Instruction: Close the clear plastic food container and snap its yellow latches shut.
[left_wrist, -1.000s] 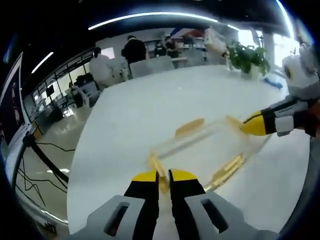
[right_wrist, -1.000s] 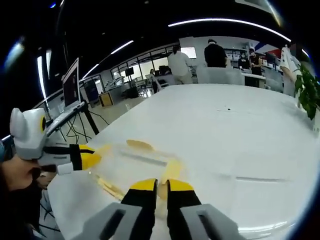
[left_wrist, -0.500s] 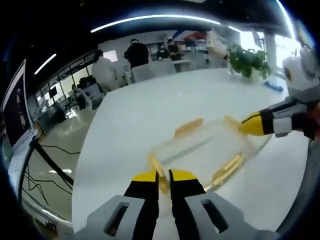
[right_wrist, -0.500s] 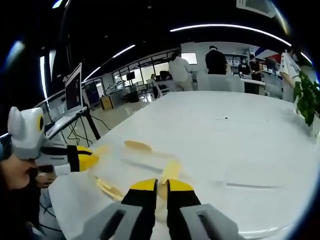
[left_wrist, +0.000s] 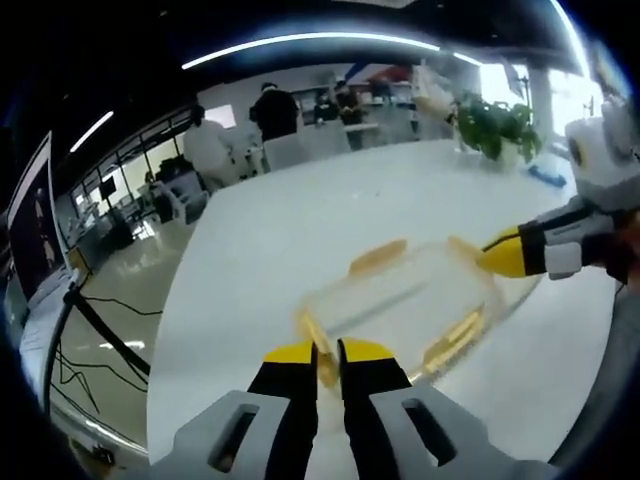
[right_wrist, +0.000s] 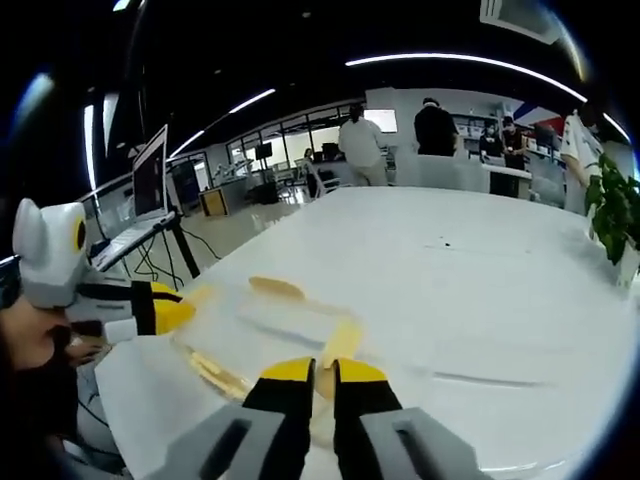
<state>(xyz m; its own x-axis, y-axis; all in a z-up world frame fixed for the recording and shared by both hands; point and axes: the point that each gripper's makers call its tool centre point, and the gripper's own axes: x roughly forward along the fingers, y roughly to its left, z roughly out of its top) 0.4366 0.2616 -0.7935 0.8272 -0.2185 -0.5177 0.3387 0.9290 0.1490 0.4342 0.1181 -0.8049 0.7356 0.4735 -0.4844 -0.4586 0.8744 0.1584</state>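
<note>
The clear plastic container (left_wrist: 405, 300) lies on the white table (left_wrist: 300, 215). Yellow latches (left_wrist: 378, 254) sit along its sides. My left gripper (left_wrist: 325, 352) is shut on the yellow latch at the container's near end. The right gripper (left_wrist: 498, 256) comes in from the right, its yellow tips at the container's far end. In the right gripper view, my right gripper (right_wrist: 322, 372) is shut on a yellow latch (right_wrist: 342, 342) of the container (right_wrist: 270, 320). The left gripper (right_wrist: 172, 312) reaches in from the left at the opposite end.
A potted plant (left_wrist: 495, 120) stands on the table's far right. Several people (right_wrist: 360, 145) and chairs are beyond the far end. A screen on a stand (right_wrist: 150, 175) is off the table. The table's edge (left_wrist: 165, 340) runs close to the left of the container.
Both views have shifted slightly with the hands. The grippers stay shut at the container's two ends and the container keeps its place.
</note>
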